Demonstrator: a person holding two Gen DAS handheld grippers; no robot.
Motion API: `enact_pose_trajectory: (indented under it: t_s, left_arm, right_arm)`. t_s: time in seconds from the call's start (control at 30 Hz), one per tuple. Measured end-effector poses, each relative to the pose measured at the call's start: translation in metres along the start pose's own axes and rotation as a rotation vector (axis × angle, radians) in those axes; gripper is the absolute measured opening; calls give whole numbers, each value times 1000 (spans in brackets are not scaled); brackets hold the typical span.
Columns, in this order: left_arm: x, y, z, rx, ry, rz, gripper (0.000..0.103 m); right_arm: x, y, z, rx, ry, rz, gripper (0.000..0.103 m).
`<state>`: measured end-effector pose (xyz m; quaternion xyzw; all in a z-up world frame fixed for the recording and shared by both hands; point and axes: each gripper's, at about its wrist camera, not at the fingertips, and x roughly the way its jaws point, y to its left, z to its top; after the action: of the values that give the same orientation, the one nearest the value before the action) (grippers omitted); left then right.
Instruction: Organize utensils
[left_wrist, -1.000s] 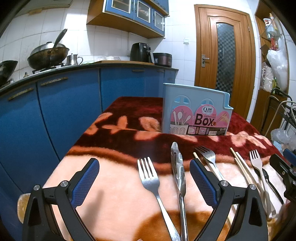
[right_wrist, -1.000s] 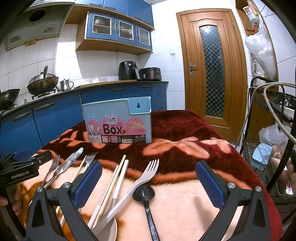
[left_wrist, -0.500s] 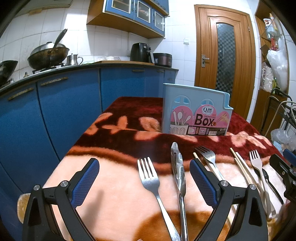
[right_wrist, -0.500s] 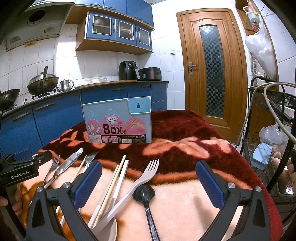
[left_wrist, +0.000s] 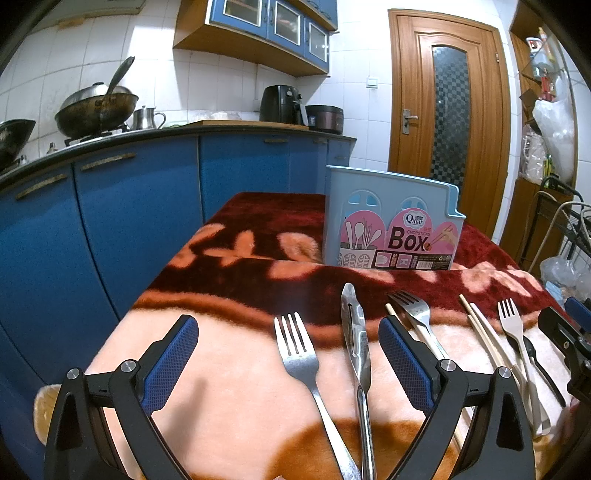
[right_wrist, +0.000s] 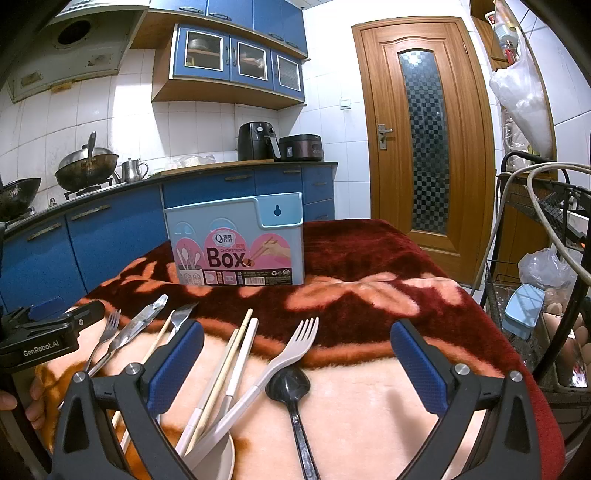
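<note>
A pale blue chopsticks box (left_wrist: 391, 229) stands upright at the back of the blanket-covered table; it also shows in the right wrist view (right_wrist: 236, 243). My left gripper (left_wrist: 288, 358) is open and empty, with a steel fork (left_wrist: 299, 354) and a steel knife (left_wrist: 356, 332) lying between its fingers. Another steel fork (left_wrist: 415, 310) lies to the right. My right gripper (right_wrist: 295, 362) is open and empty over a white plastic fork (right_wrist: 291, 347), a black spoon (right_wrist: 291, 384) and pale chopsticks (right_wrist: 236, 350).
A red and peach plush blanket (right_wrist: 369, 295) covers the table. Blue kitchen cabinets (left_wrist: 110, 221) run along the left. A wire rack (right_wrist: 546, 295) with eggs and bags stands at the right. A wooden door (right_wrist: 421, 140) is behind.
</note>
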<state>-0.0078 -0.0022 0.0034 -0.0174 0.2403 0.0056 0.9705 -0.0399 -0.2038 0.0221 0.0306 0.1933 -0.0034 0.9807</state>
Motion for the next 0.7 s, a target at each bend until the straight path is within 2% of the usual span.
enact_pose_trajectory:
  t_s: [0.43, 0.53, 0.7]
  left_arm:
    - [7, 0, 4, -2, 57, -26, 98]
    - [3, 2, 9, 5, 70, -39, 98]
    - [-6, 15, 26, -20, 87, -92, 98]
  right_arm:
    - [2, 2, 3, 11, 0, 10, 103]
    - [2, -7, 3, 37, 20, 26, 103]
    - [6, -25, 20, 119, 119, 79, 103]
